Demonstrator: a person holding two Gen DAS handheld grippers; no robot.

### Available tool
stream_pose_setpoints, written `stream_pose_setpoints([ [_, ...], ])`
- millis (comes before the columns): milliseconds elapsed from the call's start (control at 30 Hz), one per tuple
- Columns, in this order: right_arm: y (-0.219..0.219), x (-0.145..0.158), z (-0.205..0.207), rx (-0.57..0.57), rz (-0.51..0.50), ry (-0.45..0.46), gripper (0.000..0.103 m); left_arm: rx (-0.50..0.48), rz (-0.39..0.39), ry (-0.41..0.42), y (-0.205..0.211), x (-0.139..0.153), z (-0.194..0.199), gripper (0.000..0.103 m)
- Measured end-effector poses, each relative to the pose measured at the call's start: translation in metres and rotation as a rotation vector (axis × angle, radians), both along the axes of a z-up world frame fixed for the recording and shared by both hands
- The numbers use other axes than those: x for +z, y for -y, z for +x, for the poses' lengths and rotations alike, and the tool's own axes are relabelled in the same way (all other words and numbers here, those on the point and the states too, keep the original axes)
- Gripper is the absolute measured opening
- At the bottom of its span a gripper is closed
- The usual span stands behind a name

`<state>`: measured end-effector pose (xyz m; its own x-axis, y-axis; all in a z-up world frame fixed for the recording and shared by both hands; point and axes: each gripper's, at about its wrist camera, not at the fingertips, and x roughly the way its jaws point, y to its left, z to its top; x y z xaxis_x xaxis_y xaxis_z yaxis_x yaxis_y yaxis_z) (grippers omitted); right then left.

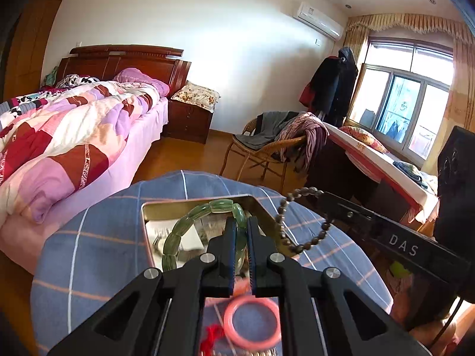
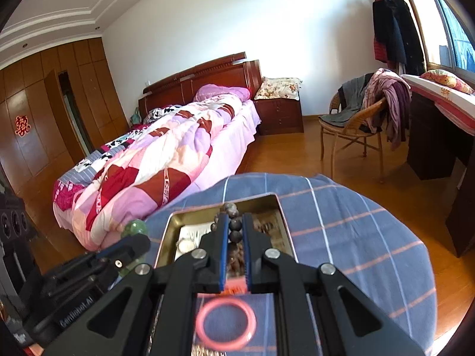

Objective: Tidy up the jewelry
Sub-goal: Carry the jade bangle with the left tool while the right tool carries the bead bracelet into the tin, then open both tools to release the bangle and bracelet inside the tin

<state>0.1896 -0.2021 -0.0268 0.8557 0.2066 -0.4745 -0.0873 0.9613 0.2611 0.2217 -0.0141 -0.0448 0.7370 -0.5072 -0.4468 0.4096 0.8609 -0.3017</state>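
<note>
My left tongs (image 1: 241,231) are black with blue pads, pinching a pale green bracelet (image 1: 190,231); my right tongs (image 2: 236,231) clamp dark brown beads (image 2: 234,222). A pink bangle (image 1: 252,323) lies on the blue cloth (image 1: 98,237) checked white and orange, by a gold tin (image 1: 160,210).

The left gripper (image 1: 241,225) points forward and slightly down, its jaws closed on a green bracelet (image 1: 190,231). Beside it, the right gripper (image 2: 236,228) has the same downward tilt, its jaws clamped on a dark bead bracelet (image 2: 234,222)
</note>
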Motion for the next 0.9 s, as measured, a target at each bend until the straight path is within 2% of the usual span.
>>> stream_pose_setpoints([
  [233,-0.005,-0.024,0.047,0.013,0.043,-0.026,0.012,0.006,0.023,-0.043,0.015,-0.02,0.044,0.006],
  [400,-0.004,-0.053,0.076,0.048,0.095,-0.117,0.012,0.025,0.07,-0.101,0.021,-0.038,0.066,0.006],
  [567,-0.001,-0.069,0.082,0.051,0.089,-0.171,0.012,0.041,0.106,-0.136,0.026,-0.05,0.072,0.006],
  [700,0.001,-0.07,0.082,0.038,0.056,-0.18,0.013,0.065,0.156,-0.137,0.029,-0.054,0.073,0.006],
  [900,-0.001,-0.073,0.087,0.029,0.037,-0.187,0.015,0.069,0.134,-0.168,0.024,-0.057,0.079,0.006],
])
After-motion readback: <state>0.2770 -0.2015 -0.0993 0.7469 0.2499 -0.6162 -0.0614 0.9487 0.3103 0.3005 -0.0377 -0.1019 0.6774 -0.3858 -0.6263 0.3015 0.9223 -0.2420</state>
